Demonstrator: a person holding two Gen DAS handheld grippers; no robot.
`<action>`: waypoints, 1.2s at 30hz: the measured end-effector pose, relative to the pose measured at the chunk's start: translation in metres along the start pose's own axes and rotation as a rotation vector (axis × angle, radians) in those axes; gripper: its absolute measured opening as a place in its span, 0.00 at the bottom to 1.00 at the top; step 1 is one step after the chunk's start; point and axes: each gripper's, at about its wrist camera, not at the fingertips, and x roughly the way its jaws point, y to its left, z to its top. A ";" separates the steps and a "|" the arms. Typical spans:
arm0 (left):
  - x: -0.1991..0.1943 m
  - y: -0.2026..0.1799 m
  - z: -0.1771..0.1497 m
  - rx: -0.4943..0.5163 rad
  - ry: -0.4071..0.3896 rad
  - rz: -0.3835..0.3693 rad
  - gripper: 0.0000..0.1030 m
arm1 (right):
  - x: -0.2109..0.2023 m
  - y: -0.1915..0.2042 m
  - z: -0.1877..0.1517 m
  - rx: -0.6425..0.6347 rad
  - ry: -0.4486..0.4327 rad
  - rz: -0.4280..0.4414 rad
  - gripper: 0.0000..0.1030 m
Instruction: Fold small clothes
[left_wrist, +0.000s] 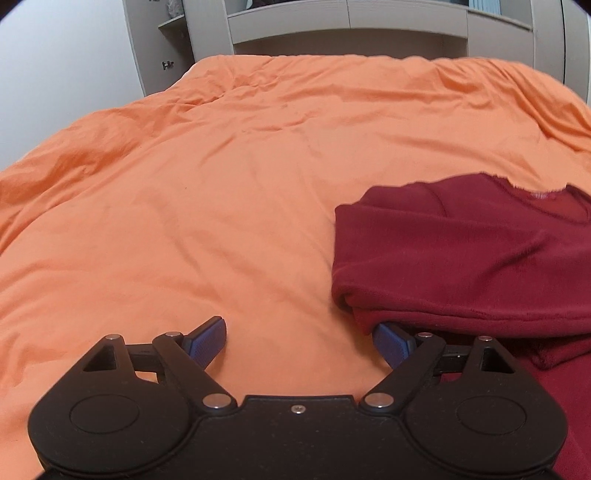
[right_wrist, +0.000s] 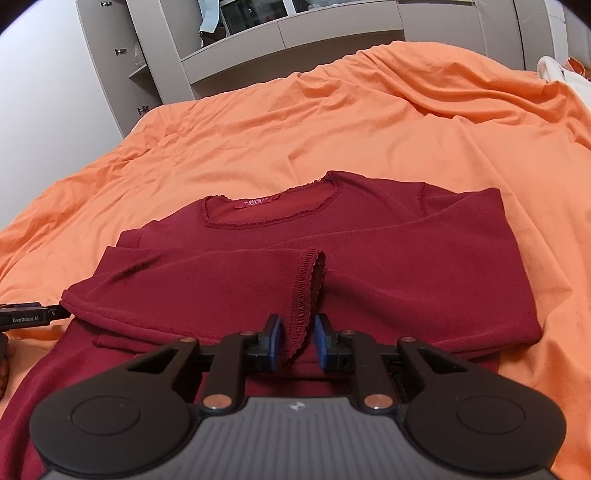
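A dark red long-sleeved top (right_wrist: 332, 266) lies on the orange bedspread (right_wrist: 332, 129) near the bed's near edge, neckline (right_wrist: 273, 206) toward the far edge and the grey wardrobe (right_wrist: 280, 33), both sleeves folded in across the chest. We see the right gripper (right_wrist: 297, 343) straddling the scalloped cuff (right_wrist: 308, 291) of the sleeve that crosses from the left: its blue pads (right_wrist: 275, 341) stand narrowly apart on either side of the cuff, close to it but with a gap showing, so we judge the cuff not clamped. The sleeve's long axis runs across the bed, its cuff end pointing at this gripper, which is plainly the nearer of the two. The left gripper (left_wrist: 299, 341) sits at the top's left side, jaws spread wide; one pad (left_wrist: 391, 341) noses under the folded left edge of the top (left_wrist: 461, 258), the other rests over bare bedspread (left_wrist: 221, 203). We judge the fold partly done, with the lower body still unfolded toward the near edge; the next move would seem to turn on whether the right pads close on the cuff or back away
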 end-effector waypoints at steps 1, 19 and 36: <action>-0.002 0.000 0.000 0.007 0.005 0.008 0.86 | -0.001 0.001 0.000 -0.006 -0.001 -0.007 0.30; -0.108 0.007 -0.030 -0.061 -0.109 -0.166 0.99 | -0.084 0.004 -0.016 -0.150 -0.066 -0.034 1.00; -0.268 -0.053 -0.165 0.160 -0.459 -0.469 0.99 | -0.215 0.027 -0.123 -0.495 -0.215 -0.088 1.00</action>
